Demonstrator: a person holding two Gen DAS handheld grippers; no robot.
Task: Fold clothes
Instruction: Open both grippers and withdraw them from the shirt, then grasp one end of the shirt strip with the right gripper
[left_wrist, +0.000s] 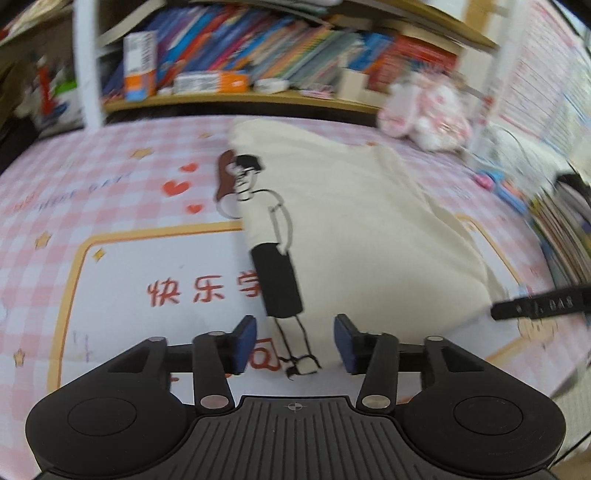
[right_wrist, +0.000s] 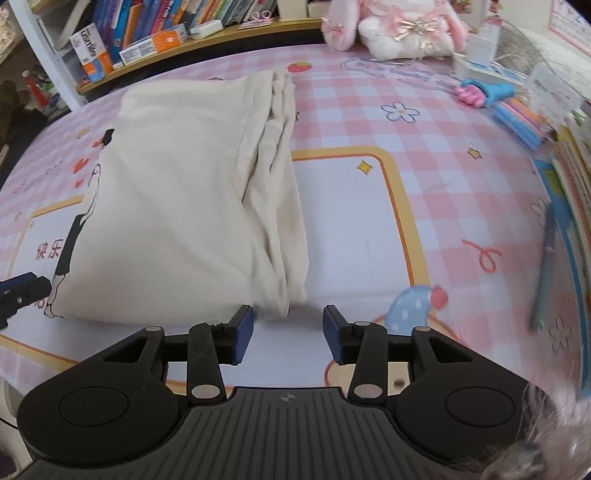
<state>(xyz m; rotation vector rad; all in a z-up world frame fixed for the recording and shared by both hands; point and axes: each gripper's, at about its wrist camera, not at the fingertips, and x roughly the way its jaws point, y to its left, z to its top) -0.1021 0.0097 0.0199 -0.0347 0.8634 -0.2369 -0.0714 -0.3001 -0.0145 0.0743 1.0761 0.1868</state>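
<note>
- Cream shirt (right_wrist: 177, 206) lies folded into a rough rectangle on the tabletop (right_wrist: 354, 229), left of centre in the right wrist view; cartoon print of a figure in a black skirt (left_wrist: 279, 280) along its left edge.
- Right edge of the shirt is a stack of bunched layered folds (right_wrist: 280, 177); near corner sits just ahead of the right tongs.
- Right tongs (right_wrist: 288, 334): spread, nothing between the blue pads (right_wrist: 243, 332), hovering just short of the shirt's near right corner.
- Left tongs (left_wrist: 294, 341): spread, empty, above the shirt's near left corner where the printed feet are.
- Tabletop cover is pink check with a white panel, orange border (right_wrist: 399, 206) and red Chinese characters (left_wrist: 199, 291).
- Beyond the shirt: bookshelf (left_wrist: 258, 62) packed with books, pink-and-white plush toy (right_wrist: 399, 26) at the back right.
- Right side: blue pens (right_wrist: 517, 122), a pen (right_wrist: 543, 266) lying near the stacked books (right_wrist: 576, 206).
</note>
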